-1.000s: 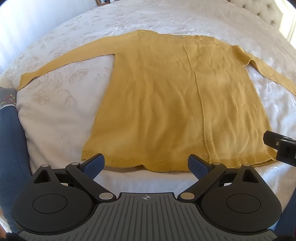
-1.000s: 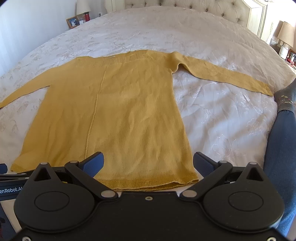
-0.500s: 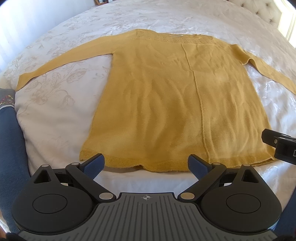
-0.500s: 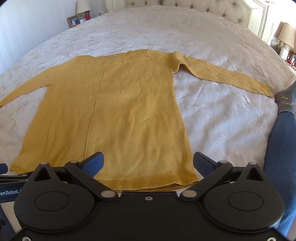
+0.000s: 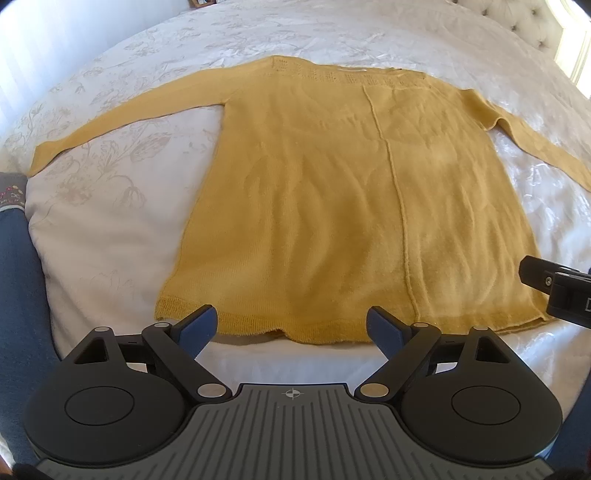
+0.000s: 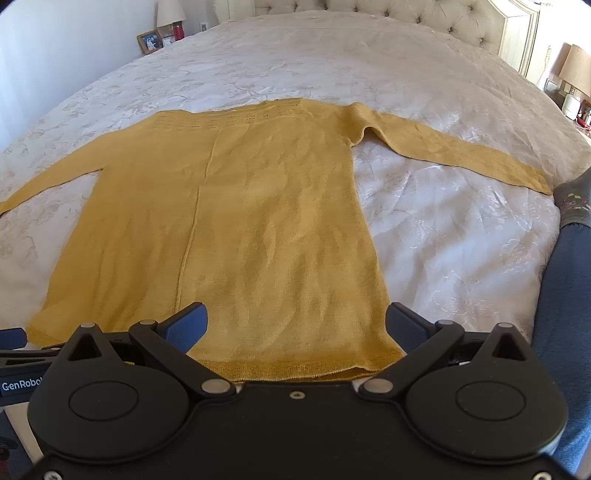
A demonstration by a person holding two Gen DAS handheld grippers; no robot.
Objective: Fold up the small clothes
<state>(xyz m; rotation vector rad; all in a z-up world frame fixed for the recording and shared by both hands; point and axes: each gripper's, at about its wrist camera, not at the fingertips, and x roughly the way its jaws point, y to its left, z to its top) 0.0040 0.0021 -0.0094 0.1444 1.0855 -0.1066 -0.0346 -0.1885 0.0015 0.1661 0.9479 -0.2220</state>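
A mustard-yellow long-sleeved sweater (image 5: pixel 332 203) (image 6: pixel 240 221) lies flat on the white bedspread (image 5: pixel 110 221), sleeves spread to both sides and hem toward me. My left gripper (image 5: pixel 291 321) hovers just over the left half of the hem. Its jaws are closing, still wide apart, with the hem edge below them and nothing pinched. My right gripper (image 6: pixel 295 317) stands open over the right half of the hem, not touching the fabric. Each gripper also shows at the edge of the other's view: the right gripper (image 5: pixel 554 291) and the left gripper (image 6: pixel 14 339).
A person's legs in blue jeans with patterned socks flank the sweater (image 5: pixel 18 277) (image 6: pixel 565 295). A tufted headboard (image 6: pixel 406 14) closes the far end of the bed. A photo frame (image 6: pixel 149 40) stands far left and a lamp (image 6: pixel 576 70) far right.
The left gripper's blue fingers have drawn slightly closer together. The sweater and the right gripper have stayed put.
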